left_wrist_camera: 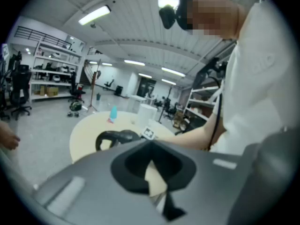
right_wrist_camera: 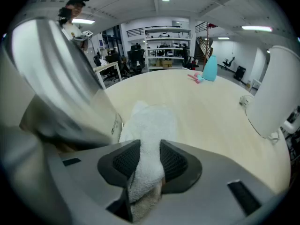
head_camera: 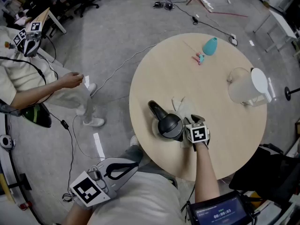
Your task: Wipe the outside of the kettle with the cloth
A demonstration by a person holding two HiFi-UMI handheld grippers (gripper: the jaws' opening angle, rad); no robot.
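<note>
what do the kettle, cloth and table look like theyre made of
Kettle: polished steel body, mirror-like reflections; black lid and handle, probably plastic. Cloth: white terry fabric, fuzzy pile. Table: pale matte wood or wood-look laminate, can't tell which.

The round pale wooden table [head_camera: 225,139] is standing on a grey floor [head_camera: 112,36] and it's carrying only a few things. A black-and-steel kettle [head_camera: 168,124] is sitting near the edge closest to the camera, its handle pointing off to the left. A white fluffy cloth [head_camera: 183,108] is lying bunched up just beside it, on the side towards the middle of the table. A white jug [head_camera: 246,88] is sitting by the right edge. At the far side a teal bottle-shaped thing [head_camera: 210,46] is sitting with a small pink bit [head_camera: 200,58] just beside it (too small to make out). Cables [head_camera: 117,69] are trailing across the floor around the table.
</note>
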